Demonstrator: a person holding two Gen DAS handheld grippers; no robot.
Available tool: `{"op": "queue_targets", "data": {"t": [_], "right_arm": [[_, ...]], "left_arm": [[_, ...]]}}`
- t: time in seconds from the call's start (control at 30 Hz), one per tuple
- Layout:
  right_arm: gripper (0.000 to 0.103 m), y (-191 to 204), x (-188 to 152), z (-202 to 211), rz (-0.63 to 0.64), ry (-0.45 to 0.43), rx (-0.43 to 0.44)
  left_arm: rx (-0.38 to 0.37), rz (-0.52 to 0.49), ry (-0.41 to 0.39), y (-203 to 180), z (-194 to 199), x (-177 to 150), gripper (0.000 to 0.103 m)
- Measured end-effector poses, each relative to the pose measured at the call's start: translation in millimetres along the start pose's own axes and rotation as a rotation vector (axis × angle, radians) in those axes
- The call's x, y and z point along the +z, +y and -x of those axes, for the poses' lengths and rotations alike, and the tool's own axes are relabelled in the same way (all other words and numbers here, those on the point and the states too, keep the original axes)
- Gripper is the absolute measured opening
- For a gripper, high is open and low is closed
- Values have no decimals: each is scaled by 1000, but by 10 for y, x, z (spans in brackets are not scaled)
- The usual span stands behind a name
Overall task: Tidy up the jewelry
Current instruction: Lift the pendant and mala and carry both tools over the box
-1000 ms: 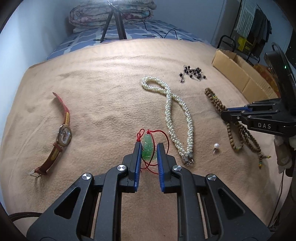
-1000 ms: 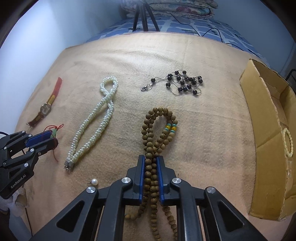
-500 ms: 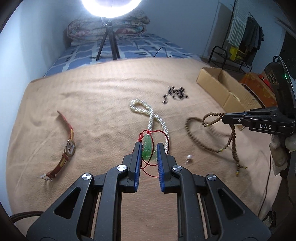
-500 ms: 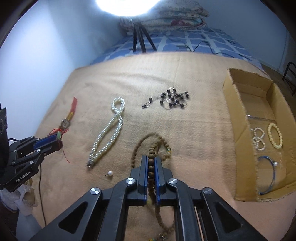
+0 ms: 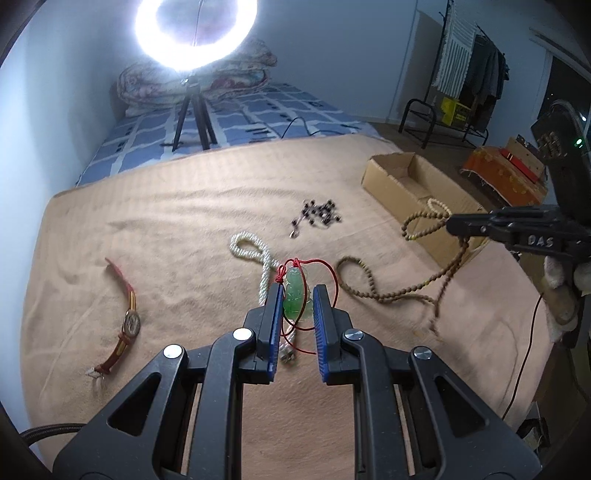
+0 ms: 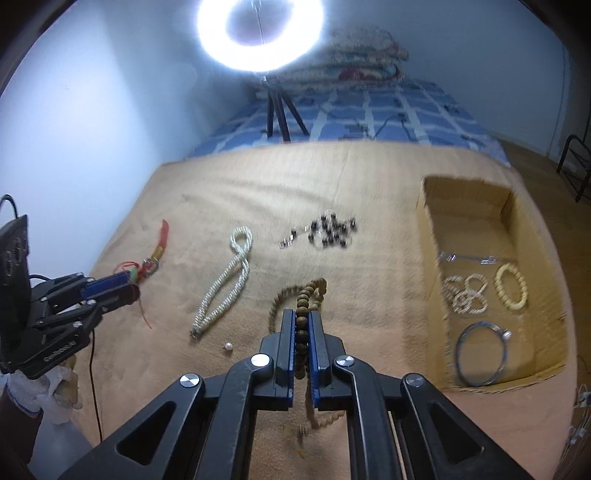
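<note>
A green jade pendant on a red cord point(image 5: 295, 301) is pinched between the jaws of the left gripper point(image 5: 298, 306), above the tan blanket point(image 5: 184, 221) on the bed. A brown wooden bead strand point(image 6: 303, 317) is clamped in the jaws of the right gripper point(image 6: 303, 332); compared with 0.5 s ago, it has been lifted higher toward the open cardboard box point(image 6: 432, 258), which holds bracelets. A white pearl rope necklace point(image 6: 225, 288), a black bead chain point(image 6: 330, 230), a red-strapped watch point(image 5: 127, 317) and a loose pearl point(image 6: 228, 346) lie between. A ring light point(image 6: 260, 33) stands behind.

right tongs point(image 6: 302, 325) clamping wooden bead strand point(image 6: 303, 306) — cardboard box point(image 6: 436, 295) alongside
</note>
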State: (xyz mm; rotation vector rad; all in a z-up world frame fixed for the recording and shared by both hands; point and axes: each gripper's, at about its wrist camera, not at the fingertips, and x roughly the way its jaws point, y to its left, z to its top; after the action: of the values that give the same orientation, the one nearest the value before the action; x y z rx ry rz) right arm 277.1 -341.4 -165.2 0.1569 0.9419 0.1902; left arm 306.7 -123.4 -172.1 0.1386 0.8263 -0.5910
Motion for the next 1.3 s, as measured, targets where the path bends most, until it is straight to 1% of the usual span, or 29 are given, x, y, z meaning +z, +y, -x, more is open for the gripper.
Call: {"op": "queue_targets", "data": {"t": [0.37, 0.67, 0.8, 0.93, 1.03, 1.17, 1.3], "right_arm": [[4, -9, 358, 902, 38, -149, -12], [4, -143, 624, 1592, 55, -271, -60], [4, -280, 746, 1848, 46, -319, -91], [4, -441, 871, 1979, 36, -344, -129], [4, -575, 956, 1991, 26, -345, -159], [4, -791, 1040, 1924, 5, -335, -192], [4, -1033, 1104, 1752, -11, -314, -227]], "left_arm": [[-56, -64, -52, -443, 160, 413, 14], [-130, -113, -90, -937, 190, 812, 15], [-167, -133, -100, -1189, 136, 980, 15], [-203, -153, -102, -1452, 19, 1144, 15], [-225, -159, -97, -1607, -108, 1240, 15], [-253, -154, -76, -1765, -341, 1350, 15], [-264, -159, -55, -1926, -580, 1405, 15]]}}
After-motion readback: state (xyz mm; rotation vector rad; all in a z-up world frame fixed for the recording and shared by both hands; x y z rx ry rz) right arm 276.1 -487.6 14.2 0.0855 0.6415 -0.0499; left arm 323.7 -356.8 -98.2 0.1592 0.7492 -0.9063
